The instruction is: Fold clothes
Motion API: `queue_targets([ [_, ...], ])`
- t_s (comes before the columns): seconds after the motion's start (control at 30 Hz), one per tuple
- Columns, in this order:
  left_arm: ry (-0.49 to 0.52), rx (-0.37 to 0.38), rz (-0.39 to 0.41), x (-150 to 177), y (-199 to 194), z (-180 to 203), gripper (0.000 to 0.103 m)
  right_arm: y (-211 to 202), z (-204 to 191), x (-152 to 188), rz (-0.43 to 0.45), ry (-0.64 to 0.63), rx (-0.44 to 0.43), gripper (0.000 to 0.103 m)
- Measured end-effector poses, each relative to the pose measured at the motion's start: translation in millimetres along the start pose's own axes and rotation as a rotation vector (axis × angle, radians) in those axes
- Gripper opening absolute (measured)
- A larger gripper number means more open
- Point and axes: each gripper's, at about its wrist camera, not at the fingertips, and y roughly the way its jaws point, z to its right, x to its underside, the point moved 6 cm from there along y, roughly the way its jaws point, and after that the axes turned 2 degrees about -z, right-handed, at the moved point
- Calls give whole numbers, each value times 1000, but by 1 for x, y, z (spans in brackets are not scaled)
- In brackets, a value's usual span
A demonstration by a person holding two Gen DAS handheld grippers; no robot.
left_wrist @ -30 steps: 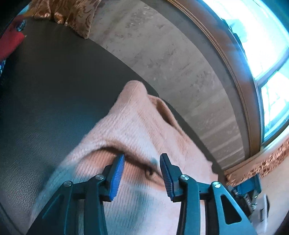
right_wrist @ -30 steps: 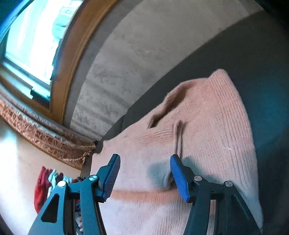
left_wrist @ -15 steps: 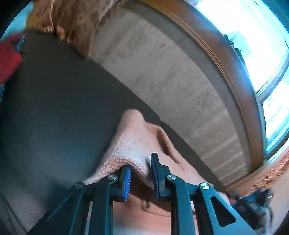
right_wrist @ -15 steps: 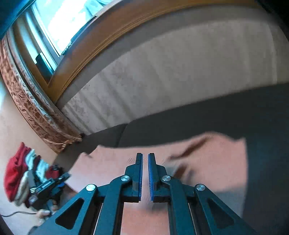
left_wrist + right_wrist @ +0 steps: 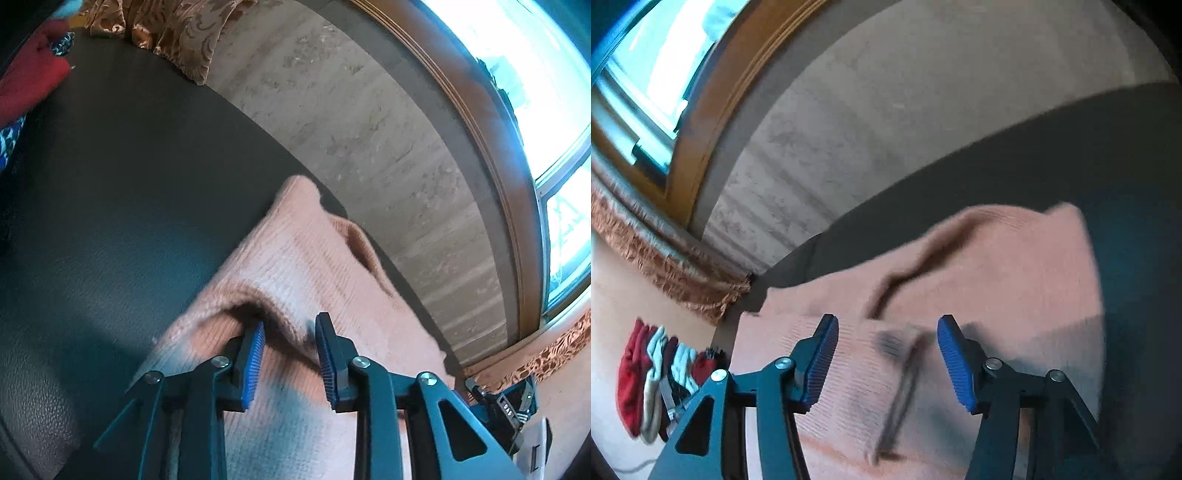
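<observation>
- One pink ribbed knit sweater (image 5: pixel 295 266) lies spread on the dark leather-grained surface (image 5: pixel 110 192), near its far edge by the pale wall (image 5: pixel 351 110).
- Two grippers: the left gripper (image 5: pixel 290 354) has just been opening; a raised fold of the sweater sits between its narrowly parted blue pads (image 5: pixel 253 363), which appear clear of the knit.
- The right gripper (image 5: pixel 886 360) has just been opening wide above the sweater (image 5: pixel 997 277), gripping nothing.
- One patterned brown cushion (image 5: pixel 173 29) sits at the surface's far end.
- One pile of red and white clothes (image 5: pixel 653 380) lies off to the side.
</observation>
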Motion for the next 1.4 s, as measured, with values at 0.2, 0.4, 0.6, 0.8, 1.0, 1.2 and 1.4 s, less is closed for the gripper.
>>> queue_targets([
  [0.2,10,-19,-19,-1,6,2,24,40,-36,21,-147,-270,146,12],
  [0.4,79,-5,29,-5,-3,22,19,5,-68,-3,-47,-365,171,9],
  [0.6,87,-39,5,-1,3,22,19,22,-72,-37,-78,-409,264,12],
  [0.8,82,-61,-10,13,-5,3,22,48,-20,-19,-127,-326,410,45],
  [1.0,56,6,40,1,-40,7,23,25,-56,-19,-15,-359,298,68],
  [1.2,216,-32,57,-33,-8,62,27,52,-98,4,-71,-398,179,74],
  [1.4,262,-200,18,-51,47,42,27,64,-79,23,-91,-361,213,78],
])
